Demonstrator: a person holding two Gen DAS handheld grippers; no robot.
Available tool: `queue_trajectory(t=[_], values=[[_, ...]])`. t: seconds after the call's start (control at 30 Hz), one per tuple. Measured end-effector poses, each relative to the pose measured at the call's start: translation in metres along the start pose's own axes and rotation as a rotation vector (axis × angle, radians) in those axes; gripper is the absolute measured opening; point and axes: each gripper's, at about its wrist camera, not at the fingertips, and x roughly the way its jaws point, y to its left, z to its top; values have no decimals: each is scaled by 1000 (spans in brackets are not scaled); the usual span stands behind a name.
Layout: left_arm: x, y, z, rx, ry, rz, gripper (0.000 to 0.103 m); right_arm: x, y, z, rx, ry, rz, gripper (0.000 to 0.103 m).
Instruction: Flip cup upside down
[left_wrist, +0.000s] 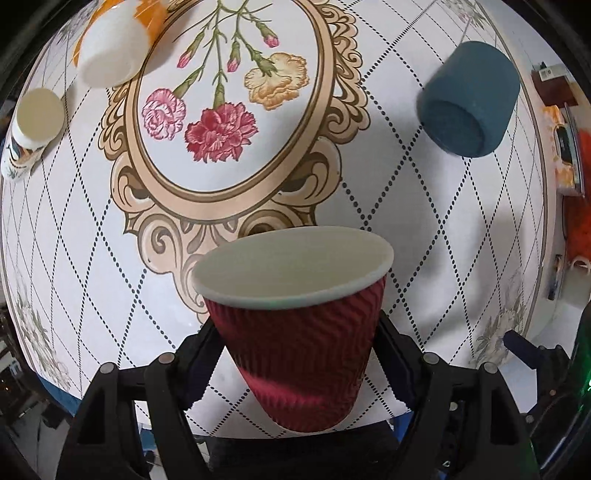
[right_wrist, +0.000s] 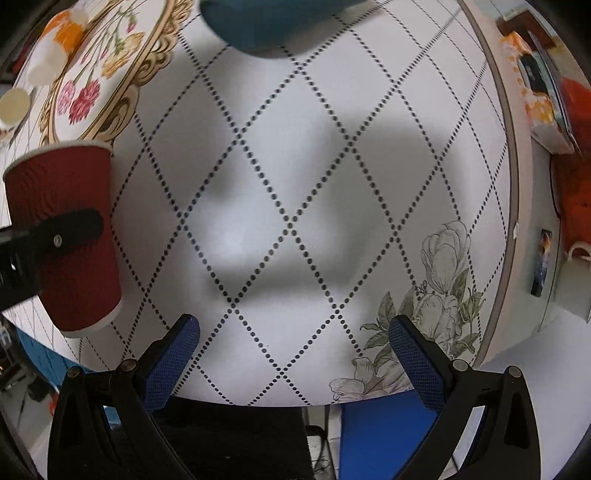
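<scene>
Between the two black fingers of the left gripper (left_wrist: 295, 332) sits the red ribbed paper cup (left_wrist: 299, 354), clamped on both sides of its wall. Its white rim and open mouth point away from the camera, toward the table (left_wrist: 424, 206) below, and its narrow base is nearest to the lens. From the right wrist view the same cup is seen at the left edge, with one black finger (right_wrist: 62, 229) lying across its side.

Nearest in the right wrist view, the right gripper (right_wrist: 295, 343) has its two blue-padded fingers wide apart, and nothing is between them; it hangs over the white cloth with the dotted diamond pattern, close to a printed grey flower.

Further away on the table, beyond the flower medallion, a dark teal cup (left_wrist: 469, 99) stands upside down at the right. At the far left are a white cup (left_wrist: 110, 48) and a small jar with a pale lid (left_wrist: 37, 114)
</scene>
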Motion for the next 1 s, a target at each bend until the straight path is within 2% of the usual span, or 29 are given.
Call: queue_trajectory(t=[0.23, 0.37, 0.63, 0.83, 1.0], values=[[4, -13, 1, 14, 2, 14, 78, 4, -14, 7, 10, 3, 5, 103], [2, -8, 4, 19, 7, 18, 83, 3, -13, 8, 21, -2, 13, 103], [1, 2, 8, 24, -9, 20, 83, -8, -13, 15, 38, -1, 18, 103], [-14, 11, 7, 11, -28, 5, 84, -11, -14, 14, 46, -6, 21, 103], [-47, 19, 2, -4, -72, -25, 85, -23, -14, 12, 49, -18, 36, 103]])
